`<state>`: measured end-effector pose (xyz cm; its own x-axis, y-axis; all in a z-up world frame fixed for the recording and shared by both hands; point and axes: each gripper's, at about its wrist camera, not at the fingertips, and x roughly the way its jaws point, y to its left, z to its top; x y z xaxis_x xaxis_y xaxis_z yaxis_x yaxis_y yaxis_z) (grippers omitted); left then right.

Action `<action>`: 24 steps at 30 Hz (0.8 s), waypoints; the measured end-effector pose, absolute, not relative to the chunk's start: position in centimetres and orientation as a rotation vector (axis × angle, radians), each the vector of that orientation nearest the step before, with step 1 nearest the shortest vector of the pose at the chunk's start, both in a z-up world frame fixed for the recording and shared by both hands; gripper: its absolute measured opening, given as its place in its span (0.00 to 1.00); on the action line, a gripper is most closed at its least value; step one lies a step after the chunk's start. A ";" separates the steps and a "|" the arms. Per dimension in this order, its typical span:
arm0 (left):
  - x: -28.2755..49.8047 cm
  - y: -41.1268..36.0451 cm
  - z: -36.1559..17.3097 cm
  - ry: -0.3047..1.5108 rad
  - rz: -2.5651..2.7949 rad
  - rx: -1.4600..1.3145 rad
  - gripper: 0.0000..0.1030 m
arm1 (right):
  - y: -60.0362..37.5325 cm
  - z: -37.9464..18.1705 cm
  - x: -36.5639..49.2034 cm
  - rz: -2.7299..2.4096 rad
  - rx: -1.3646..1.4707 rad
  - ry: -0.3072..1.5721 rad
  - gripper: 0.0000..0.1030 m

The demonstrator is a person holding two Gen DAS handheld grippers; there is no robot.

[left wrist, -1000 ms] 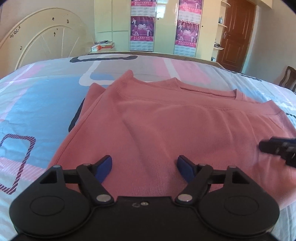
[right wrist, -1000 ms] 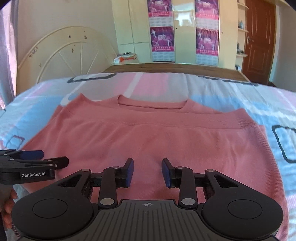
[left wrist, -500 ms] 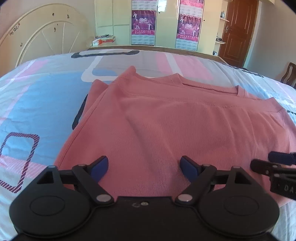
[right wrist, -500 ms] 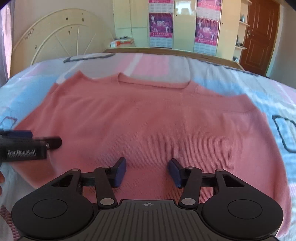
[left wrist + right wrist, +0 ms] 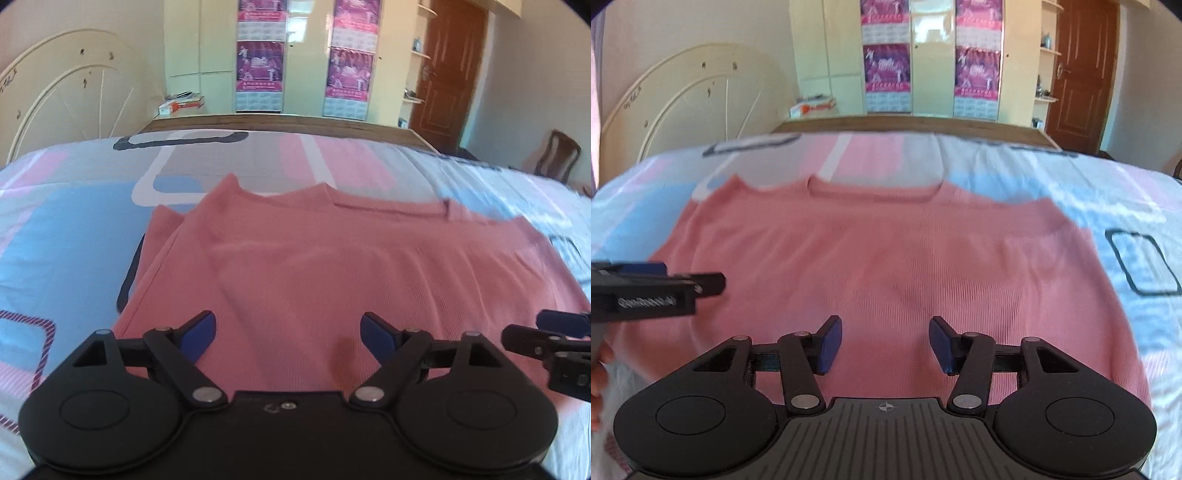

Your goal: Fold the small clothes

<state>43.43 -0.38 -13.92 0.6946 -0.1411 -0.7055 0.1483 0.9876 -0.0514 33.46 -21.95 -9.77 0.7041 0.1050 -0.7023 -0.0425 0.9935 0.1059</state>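
On bedspread (image 5: pixel 1052 177): pink top (image 5: pixel 886 258) (seemingly folded).

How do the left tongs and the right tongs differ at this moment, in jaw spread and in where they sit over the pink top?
The left tongs stand wider open than the right tongs; both have just been opening. The left tongs sit over the pink top near its left edge, the right tongs nearer its middle. Shared: blue pads, nothing gripped, both above the near hem.
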 end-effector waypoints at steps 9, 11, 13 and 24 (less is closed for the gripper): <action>45.7 1.9 -15.8 0.842 -0.105 0.003 0.83 | -20.7 -11.5 36.7 0.041 0.021 0.850 0.50; 45.1 2.3 -15.3 0.858 -0.101 -0.018 0.83 | -20.6 -11.2 36.2 0.044 0.026 0.833 0.51; 44.2 2.8 -14.9 0.870 -0.100 -0.033 0.83 | -20.7 -10.7 35.7 0.061 0.047 0.817 0.51; 39.4 3.7 -13.8 0.929 -0.132 -0.072 0.83 | -19.3 -10.3 33.4 0.108 0.054 0.821 0.53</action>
<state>39.37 3.71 -13.77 0.5912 -0.1447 -0.7934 0.0822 0.9895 -0.1192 33.40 -19.27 -10.34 0.6766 0.1166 -0.7271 -0.0750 0.9932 0.0895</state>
